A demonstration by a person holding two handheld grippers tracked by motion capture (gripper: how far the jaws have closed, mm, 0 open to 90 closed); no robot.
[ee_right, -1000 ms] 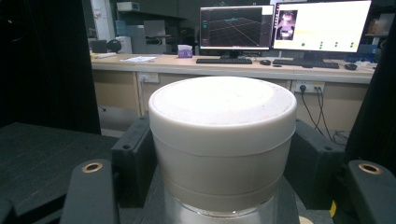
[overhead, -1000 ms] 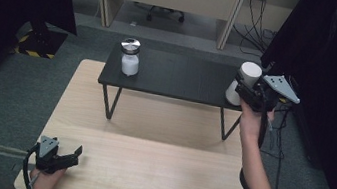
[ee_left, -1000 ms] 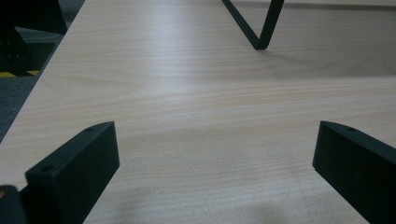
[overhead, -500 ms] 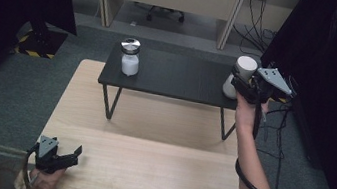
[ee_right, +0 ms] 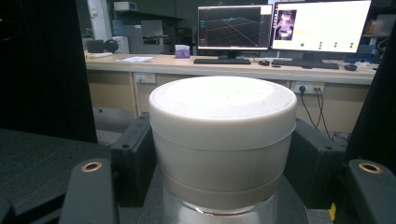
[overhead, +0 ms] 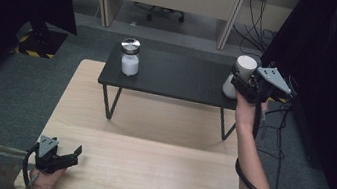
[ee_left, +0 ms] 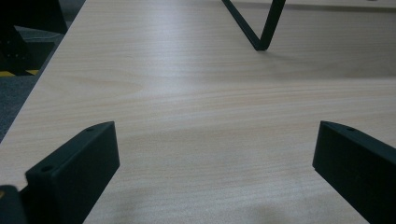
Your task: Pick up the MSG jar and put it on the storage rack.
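Note:
My right gripper (overhead: 241,86) is shut on a white-capped jar (overhead: 241,71) at the right end of the low black table (overhead: 179,78). In the right gripper view the jaws press on both sides of the jar (ee_right: 222,140) just below its wide cap. Whether its base touches the table I cannot tell. A second jar (overhead: 129,57), with white contents and a silver lid, stands on the black table's left end. My left gripper (overhead: 68,156) rests low at the wooden table's front left corner, open with nothing between its jaws (ee_left: 215,163).
The black table stands on the far half of the light wooden table (overhead: 145,167); one of its thin black legs (ee_left: 261,28) is ahead of the left gripper. Dark curtains hang at both sides. A desk with monitors (ee_right: 280,28) lies beyond.
My right gripper has shifted slightly left with the jar, over the black table's right end. The left gripper has stayed where it was.

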